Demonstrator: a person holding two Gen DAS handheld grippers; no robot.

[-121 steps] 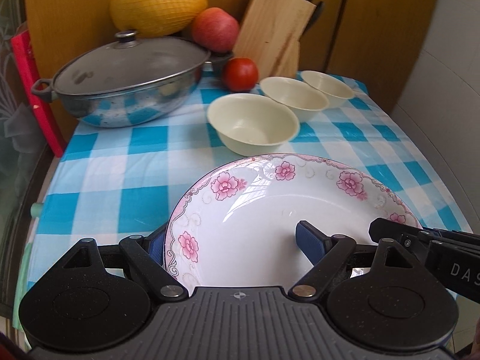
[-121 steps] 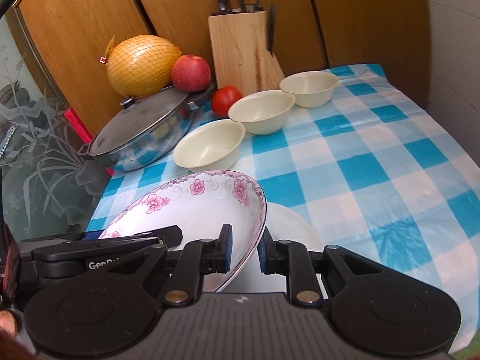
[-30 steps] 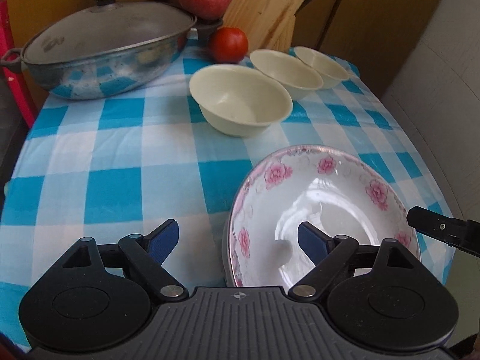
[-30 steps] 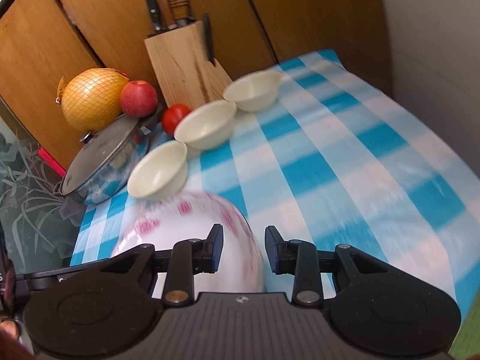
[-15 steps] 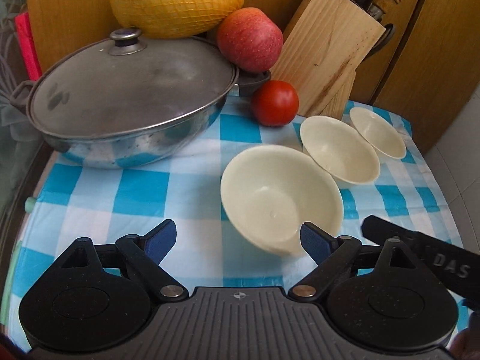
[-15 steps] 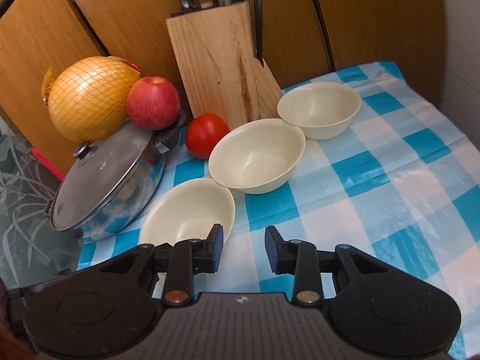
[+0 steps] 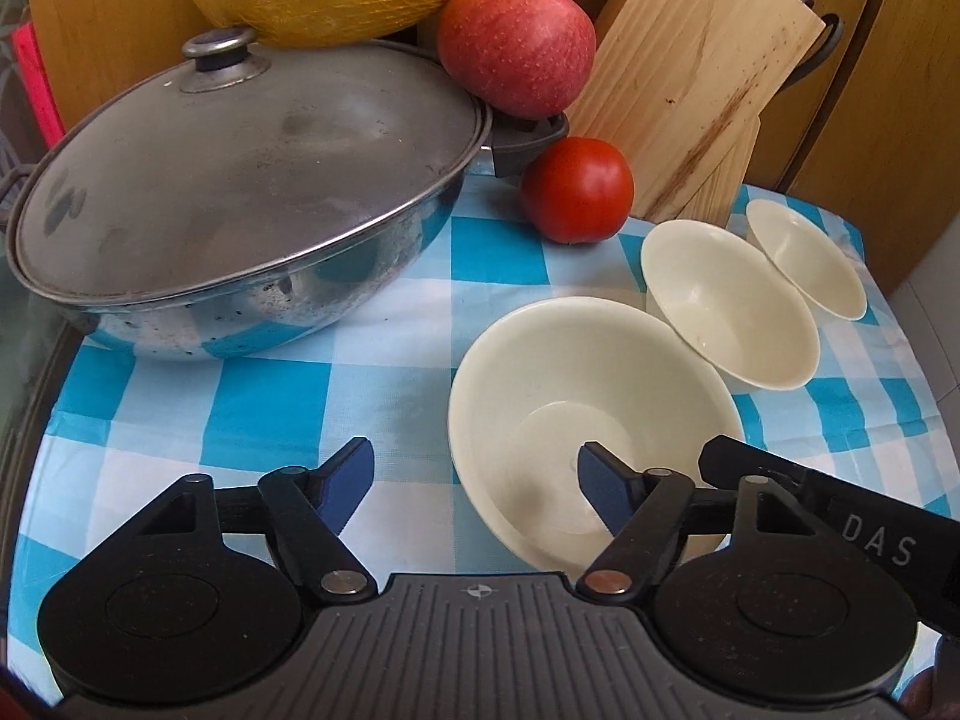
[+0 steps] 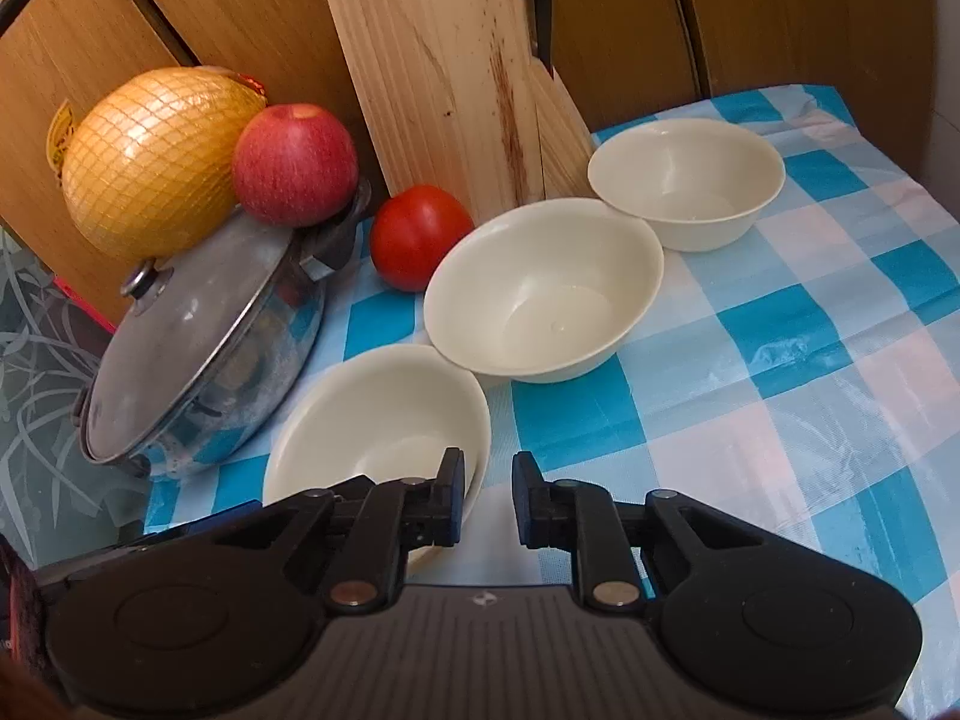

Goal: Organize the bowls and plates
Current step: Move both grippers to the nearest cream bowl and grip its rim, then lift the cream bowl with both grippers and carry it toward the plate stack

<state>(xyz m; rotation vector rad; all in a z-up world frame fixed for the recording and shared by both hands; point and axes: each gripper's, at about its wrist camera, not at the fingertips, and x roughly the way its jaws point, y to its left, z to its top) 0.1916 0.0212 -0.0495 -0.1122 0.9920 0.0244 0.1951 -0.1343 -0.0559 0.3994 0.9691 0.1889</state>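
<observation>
On the desk (image 7: 180, 420), along its far edge from left to right, stand a lidded steel pot (image 7: 240, 204), a tomato (image 7: 576, 189) and three cream bowls: nearest bowl (image 7: 591, 420), middle bowl (image 7: 729, 300), far bowl (image 7: 804, 258). The left tool (image 7: 474, 480) is spread wide, one finger inside the nearest bowl. Only the right wrist view shows the right tool (image 8: 487, 498), narrowly parted, straddling that bowl's rim. The flowered plate seen a second ago is out of both views.
</observation>
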